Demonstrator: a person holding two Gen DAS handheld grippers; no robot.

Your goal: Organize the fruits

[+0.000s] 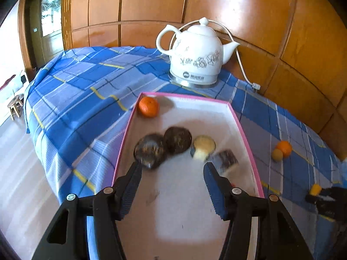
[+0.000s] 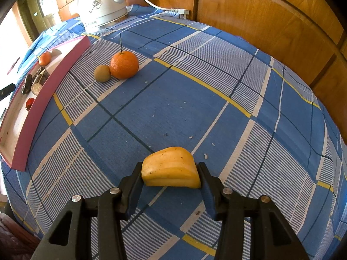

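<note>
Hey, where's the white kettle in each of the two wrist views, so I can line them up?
Left wrist view: the white kettle stands upper centre, beyond the far end of the pink-edged tray.
Right wrist view: the white kettle sits at the top left, cut off by the frame.
Shared landmark: the pink-edged tray, nearer the camera than the kettle in both.

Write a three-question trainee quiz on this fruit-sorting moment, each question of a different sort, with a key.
1. True or false: the right tool is closed on the yellow fruit piece.
2. Multiple choice: where does the big orange beside the small tan fruit lie? A) in the pink-rimmed tray B) on the checked cloth C) on the white kettle
3. Fill in: the left tool hangs over the tray with its jaws apart and ______ between them.

Key: 1 true; 2 B; 3 nothing
</note>
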